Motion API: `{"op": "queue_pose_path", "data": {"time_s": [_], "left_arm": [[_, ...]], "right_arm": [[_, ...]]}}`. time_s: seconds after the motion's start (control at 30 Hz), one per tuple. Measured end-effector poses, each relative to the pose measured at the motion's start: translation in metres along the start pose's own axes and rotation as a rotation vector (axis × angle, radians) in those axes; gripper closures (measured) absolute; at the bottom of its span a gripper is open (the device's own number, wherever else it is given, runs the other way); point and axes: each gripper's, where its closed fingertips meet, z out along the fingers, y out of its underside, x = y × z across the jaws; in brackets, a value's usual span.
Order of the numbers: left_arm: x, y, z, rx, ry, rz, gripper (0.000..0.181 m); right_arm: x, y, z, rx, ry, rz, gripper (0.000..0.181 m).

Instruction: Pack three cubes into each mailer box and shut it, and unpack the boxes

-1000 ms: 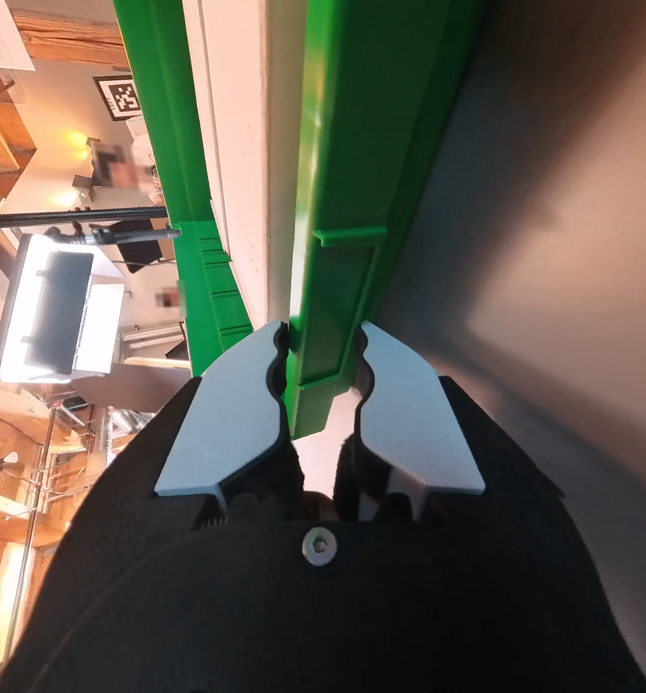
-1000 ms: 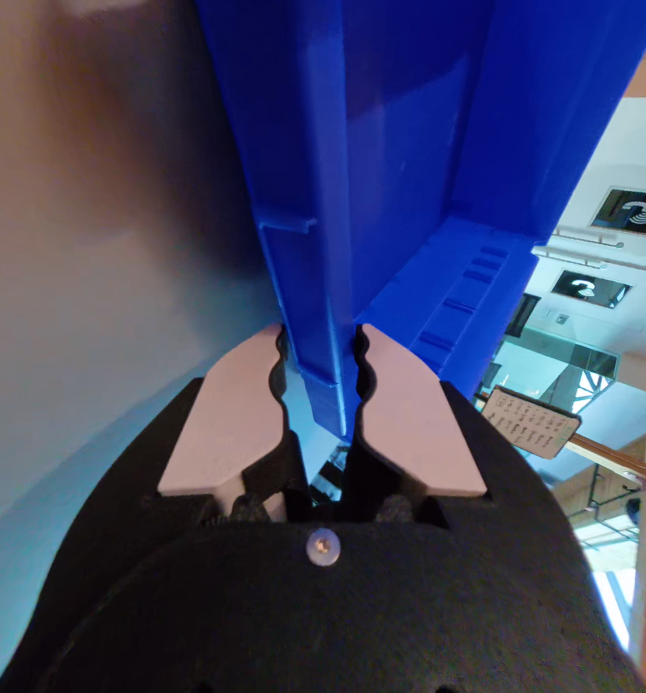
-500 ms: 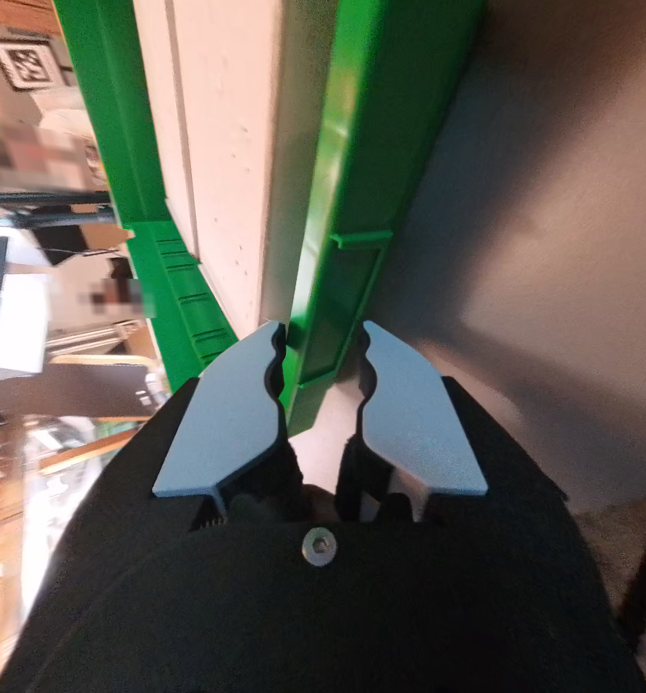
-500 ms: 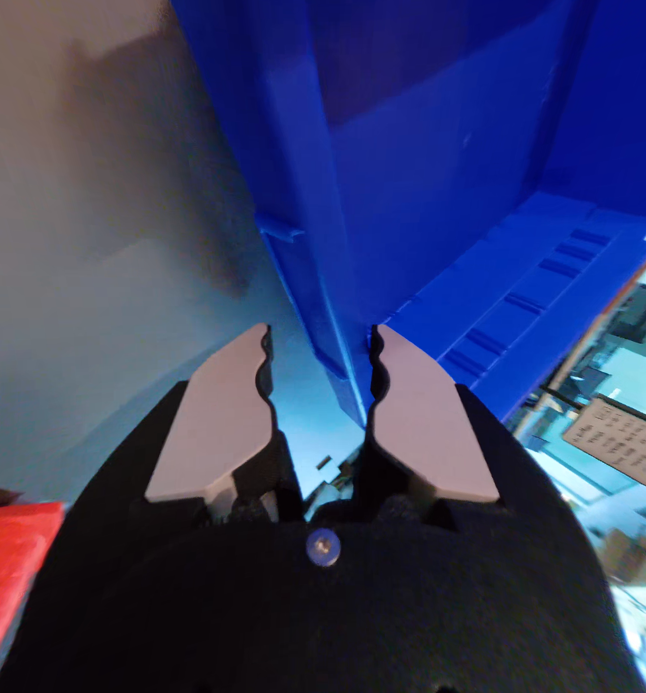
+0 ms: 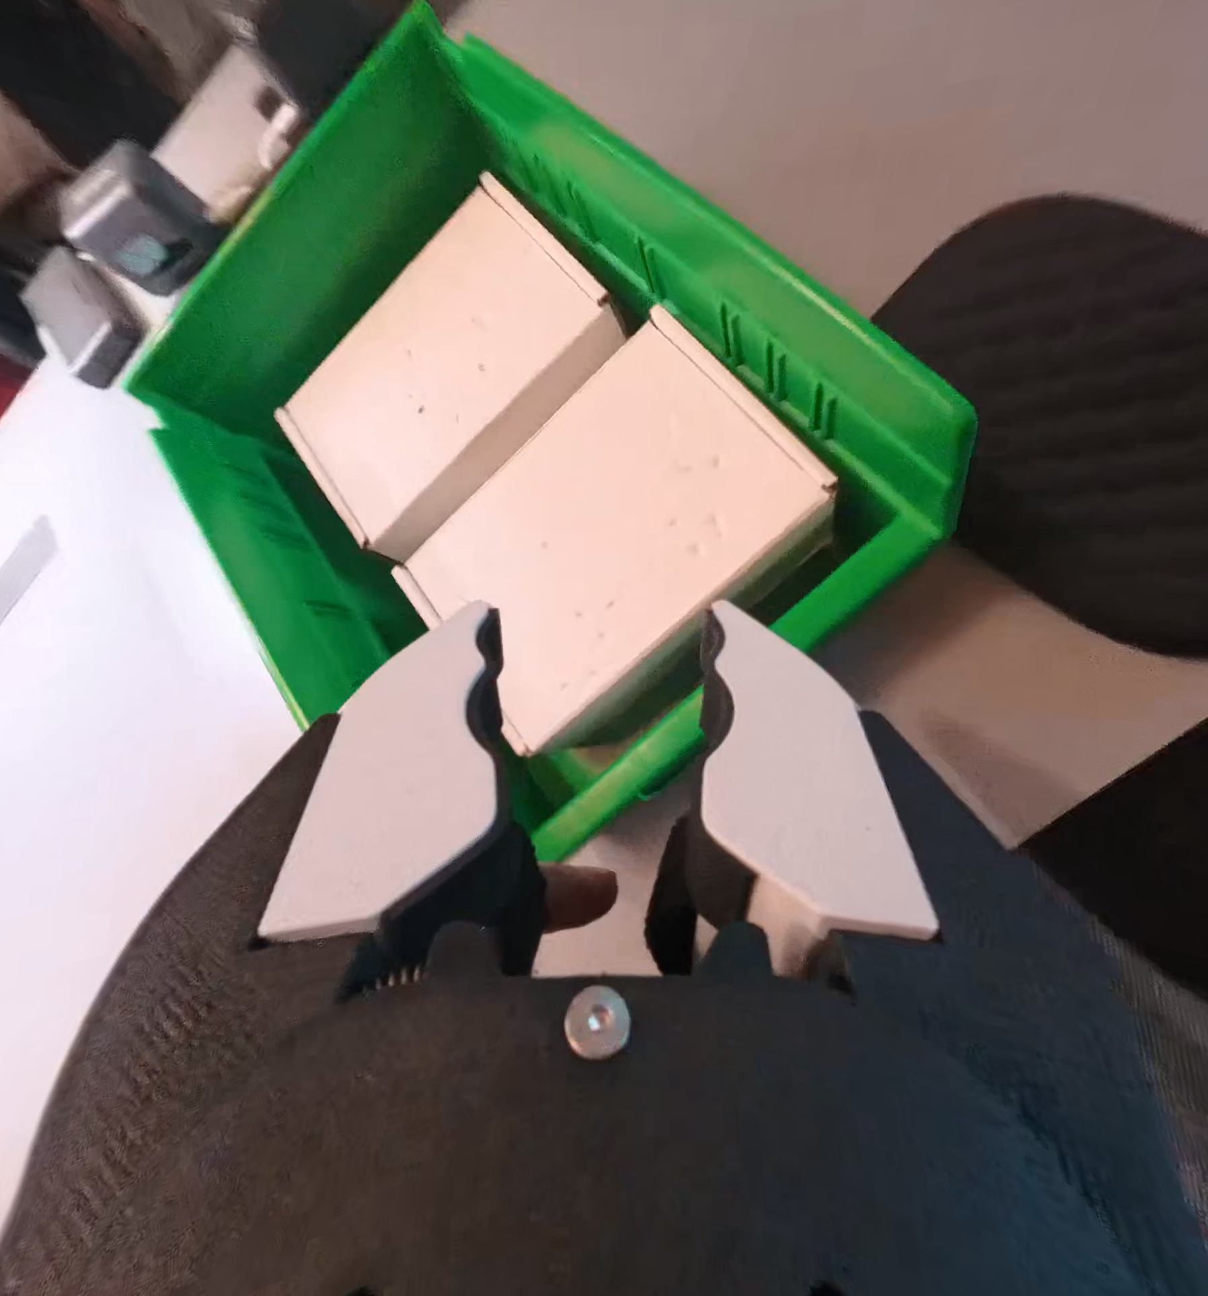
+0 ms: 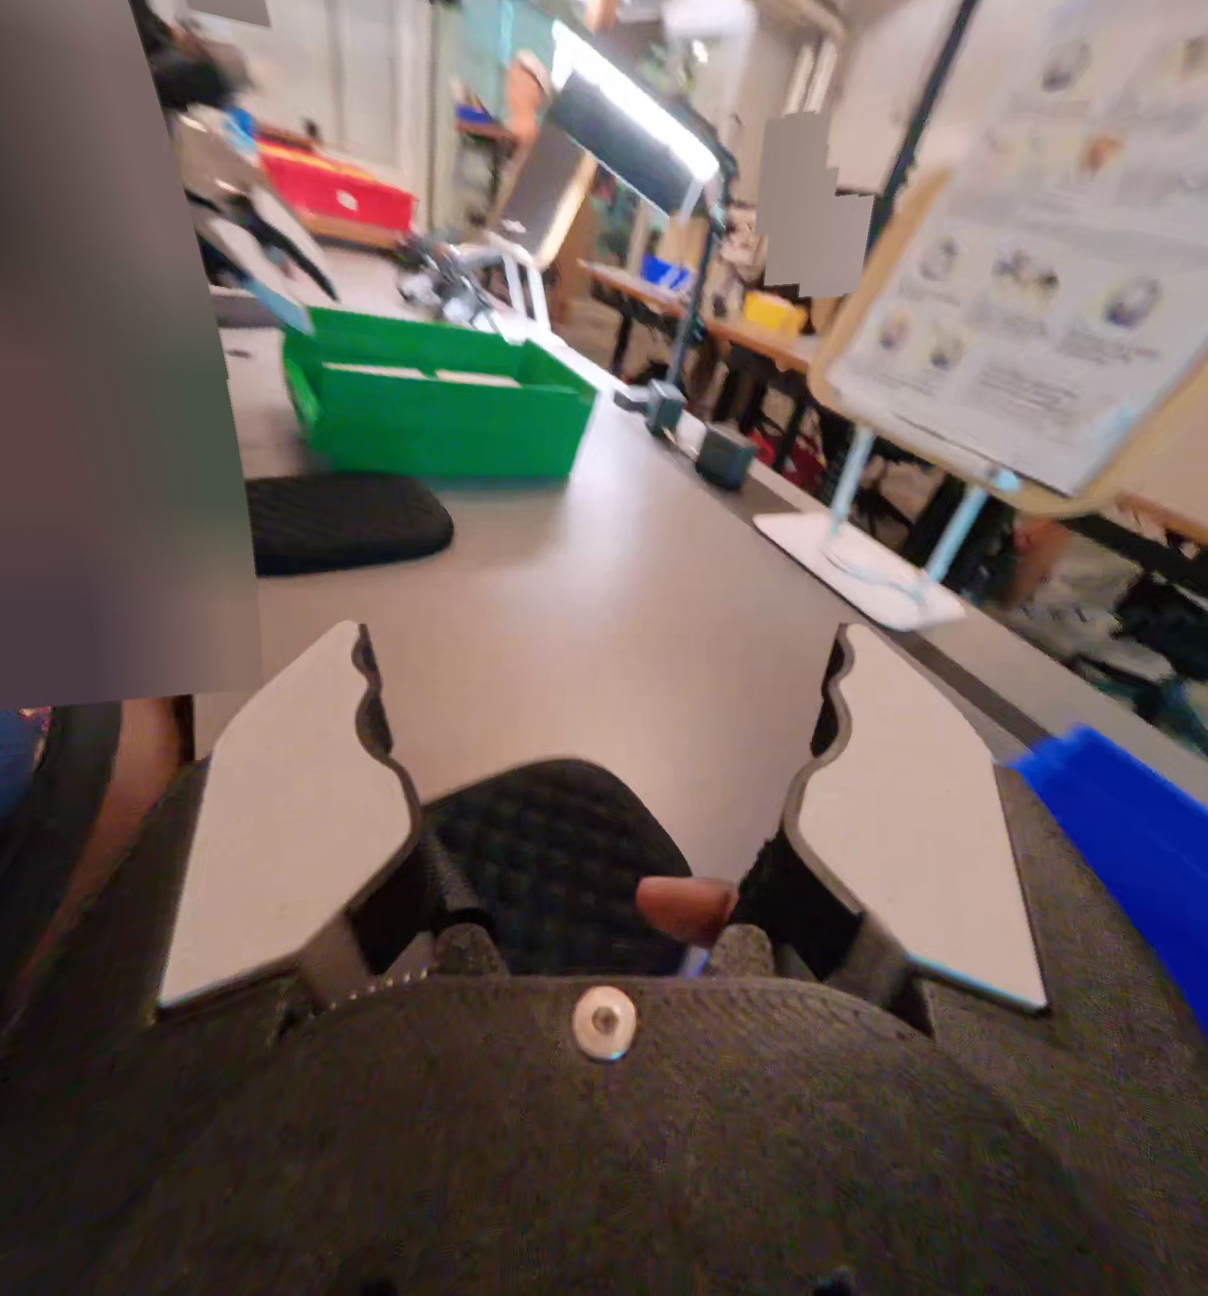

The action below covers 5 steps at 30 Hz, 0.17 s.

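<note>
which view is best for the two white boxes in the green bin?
Left wrist view. It looks down into the green bin, showing both white boxes side by side, lids shut. The right wrist view shows the bin from the side, far off; only thin slivers of box tops show over its rim.

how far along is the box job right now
Two white mailer boxes lie shut, side by side in the green bin on the table. Nothing is in hand: the left gripper hangs open over the nearer box, and the right gripper is open over bare table beside a blue bin. No cubes show, so whether these boxes are packed or due for unpacking can't be told.
</note>
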Motion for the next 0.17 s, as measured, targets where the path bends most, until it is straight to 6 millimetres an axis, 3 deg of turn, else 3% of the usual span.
{"op": "queue_pose_path", "data": {"time_s": [0.03,0.1,0.17], "left_arm": [[-0.006,-0.006,0.004,-0.026,0.025,0.024,0.125],[-0.014,-0.022,0.016,-0.057,0.115,0.074,0.116],[-0.028,-0.031,0.033,-0.128,0.16,0.131,0.094]], "right_arm": [[-0.012,-0.001,0.012,0.02,-0.046,-0.008,0.059],[-0.038,0.002,0.036,0.029,-0.159,-0.005,0.057],[-0.061,0.004,0.06,0.062,-0.256,-0.005,0.057]]}}
